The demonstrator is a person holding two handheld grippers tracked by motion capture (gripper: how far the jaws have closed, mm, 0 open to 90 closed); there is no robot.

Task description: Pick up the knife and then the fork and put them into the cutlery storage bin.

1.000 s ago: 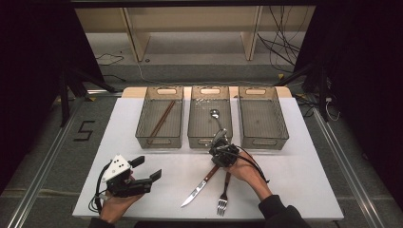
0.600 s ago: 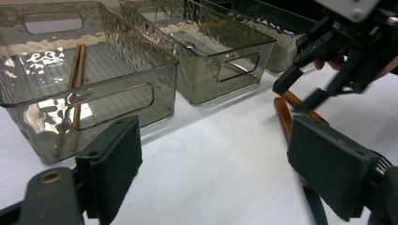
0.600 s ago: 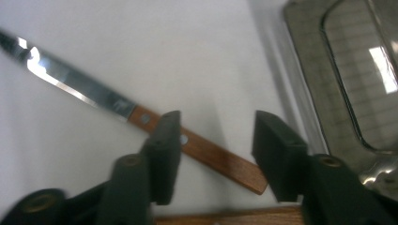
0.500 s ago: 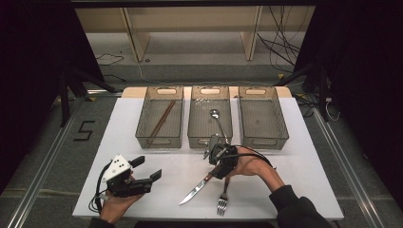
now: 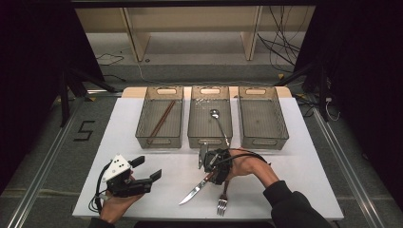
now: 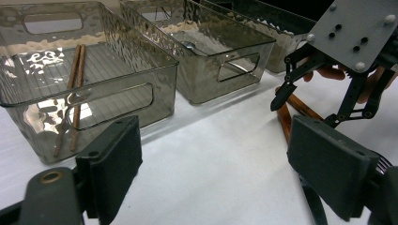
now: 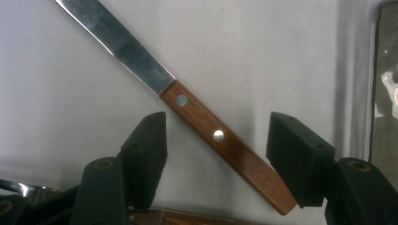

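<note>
My right gripper [image 5: 208,167] sits over the knife [image 5: 196,189], pointing down at its wooden handle. Its jaws have just been opening and now stand apart, one either side of the handle, pads clear of it. In the right gripper view the handle [image 7: 225,142] runs diagonally between them, flat on the desk [image 5: 294,166].

Knife lies near the front edge of the desk, blade toward the front left. Fork [image 5: 222,202] is just beside it on the right, tines to the front.

My left gripper [image 5: 145,168] is at the front left, well apart from the knife, jaws open with nothing in them.

Three bins along the back: left bin [image 5: 142,128] has chopsticks [image 5: 161,118], middle bin [image 5: 192,129] has a spoon [image 5: 218,124], right bin [image 5: 281,129] I can't tell.
</note>
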